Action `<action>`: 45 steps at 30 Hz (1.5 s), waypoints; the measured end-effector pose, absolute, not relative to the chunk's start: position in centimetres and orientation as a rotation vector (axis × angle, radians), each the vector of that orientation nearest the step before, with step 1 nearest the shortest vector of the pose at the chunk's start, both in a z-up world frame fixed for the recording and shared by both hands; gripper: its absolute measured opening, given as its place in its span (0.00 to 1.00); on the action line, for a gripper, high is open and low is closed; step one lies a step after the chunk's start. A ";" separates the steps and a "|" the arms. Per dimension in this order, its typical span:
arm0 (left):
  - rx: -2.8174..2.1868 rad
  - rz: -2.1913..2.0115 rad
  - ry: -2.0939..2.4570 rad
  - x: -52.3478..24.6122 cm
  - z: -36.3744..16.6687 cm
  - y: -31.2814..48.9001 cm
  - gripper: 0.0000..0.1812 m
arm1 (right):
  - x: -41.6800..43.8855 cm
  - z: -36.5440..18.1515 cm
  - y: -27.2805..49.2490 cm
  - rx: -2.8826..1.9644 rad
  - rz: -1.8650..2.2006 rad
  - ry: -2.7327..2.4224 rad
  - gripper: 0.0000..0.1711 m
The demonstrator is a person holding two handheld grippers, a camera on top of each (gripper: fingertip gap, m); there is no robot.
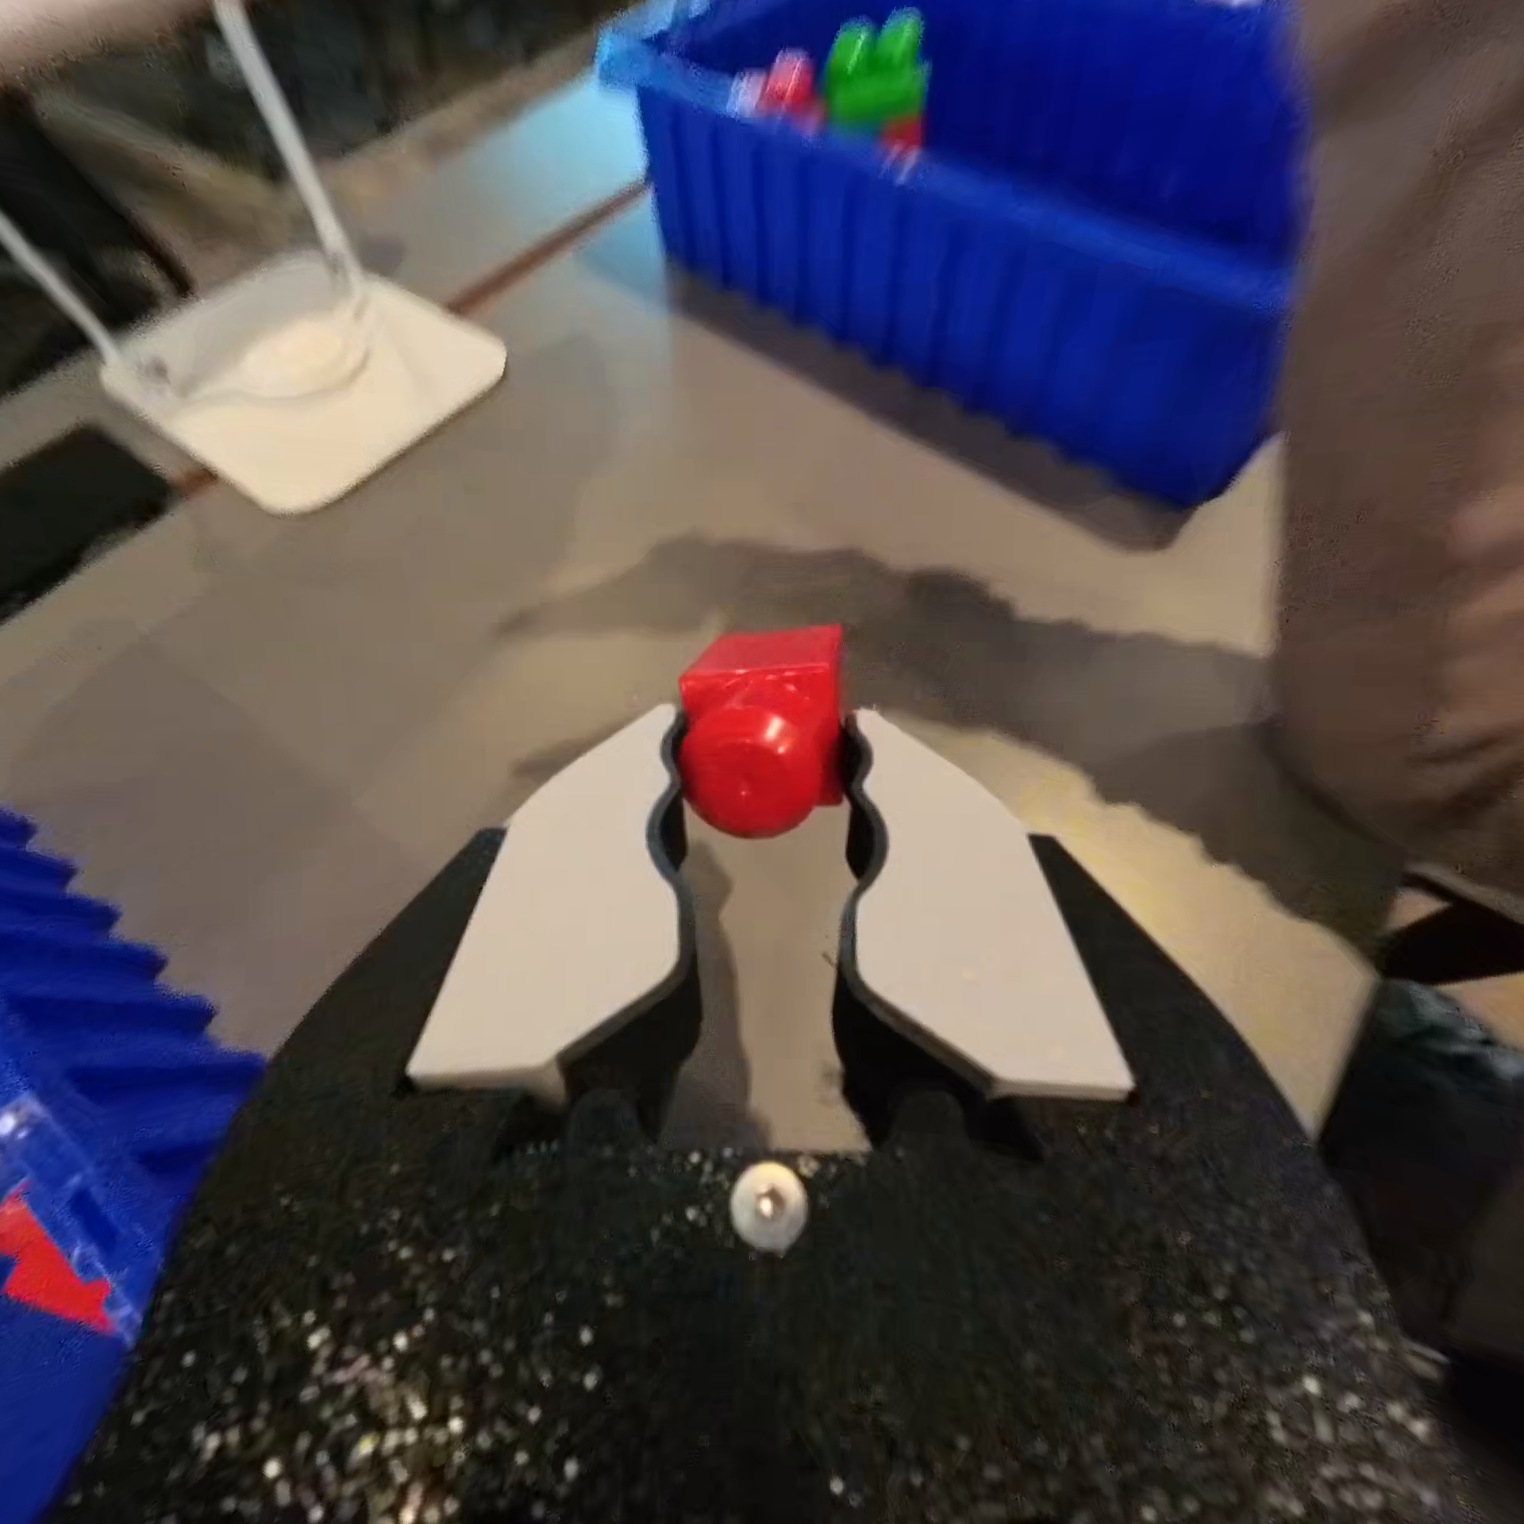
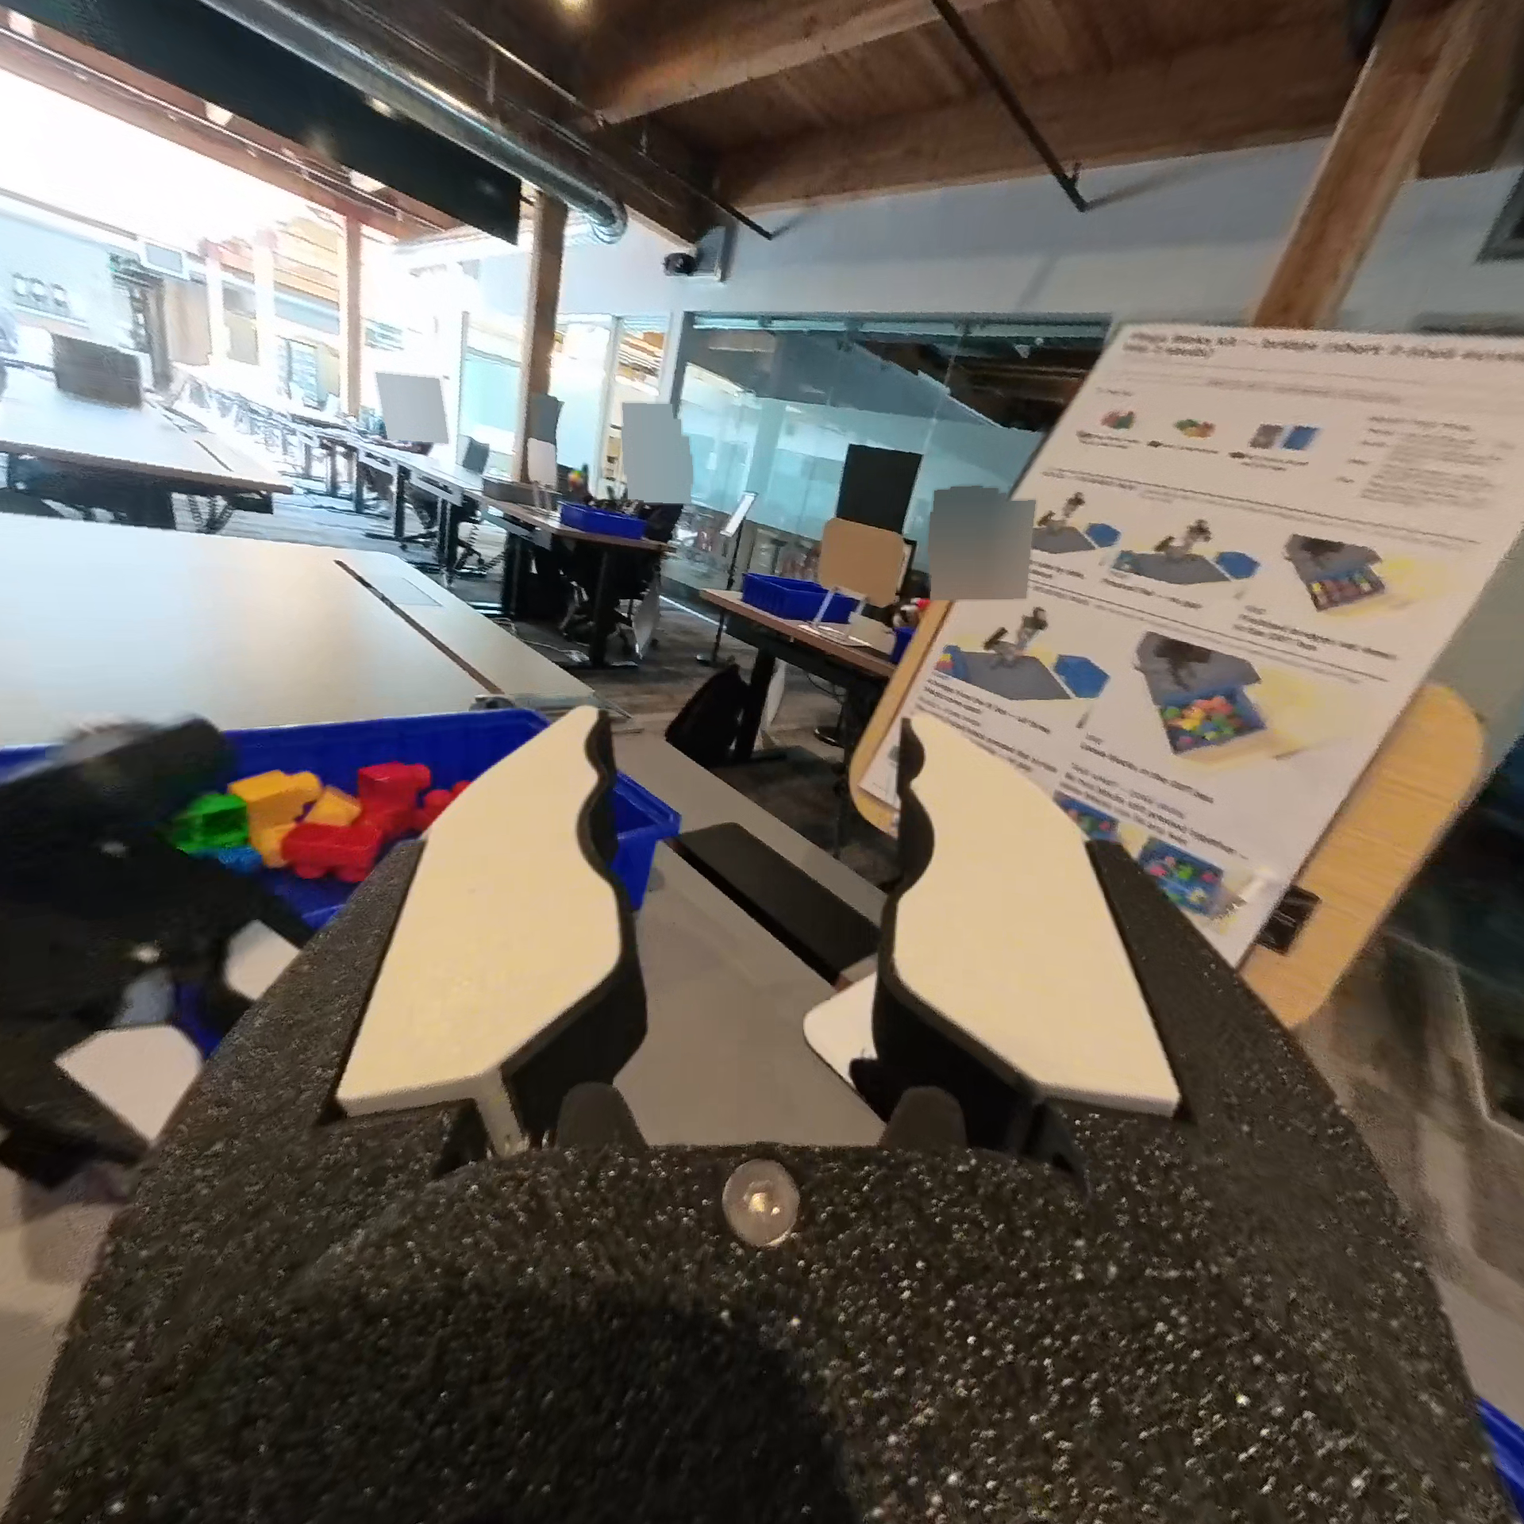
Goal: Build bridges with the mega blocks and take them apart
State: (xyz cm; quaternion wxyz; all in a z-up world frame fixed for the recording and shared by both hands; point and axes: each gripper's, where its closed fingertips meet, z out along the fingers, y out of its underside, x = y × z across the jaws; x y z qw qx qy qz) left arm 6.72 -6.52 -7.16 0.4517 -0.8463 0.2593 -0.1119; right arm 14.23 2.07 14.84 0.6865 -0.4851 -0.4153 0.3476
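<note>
My left gripper (image 1: 763, 734) is shut on a small red block (image 1: 767, 726), its stud facing the camera, held above the grey table (image 1: 371, 660). A blue bin (image 1: 948, 272) with red and green blocks (image 1: 874, 82) stands at the far right of that view. My right gripper (image 2: 752, 742) is open and empty, raised and pointing out over the table's far edge. In the right wrist view a blue bin (image 2: 643, 833) holds several red, yellow and green blocks (image 2: 330, 825), and the left gripper (image 2: 99, 866) shows blurred in front of it at the left.
A white stand base with clear legs (image 1: 330, 379) sits at the left of the table. An instruction board (image 2: 1196, 618) leans at the right. A second blue bin's corner (image 1: 74, 1031) is at the lower left. A person's brown sleeve (image 1: 1402, 412) fills the right edge.
</note>
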 end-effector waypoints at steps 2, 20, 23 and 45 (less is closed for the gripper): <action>-2.225 -0.181 0.634 6.1 -9.3 -4.2 0.19 | 14.5 14.3 3.0 -1.109 0.813 -0.918 0.38; -2.353 0.013 1.049 7.8 -15.6 -0.4 0.19 | 15.5 13.8 5.0 -1.117 0.973 -0.881 0.32; -2.359 0.000 1.051 7.9 -15.8 -0.5 0.19 | 15.2 13.7 5.2 -1.126 0.981 -0.885 0.32; -2.374 -0.104 0.931 7.8 -15.6 -0.8 0.41 | 13.3 11.6 5.7 -1.247 0.930 -0.958 0.29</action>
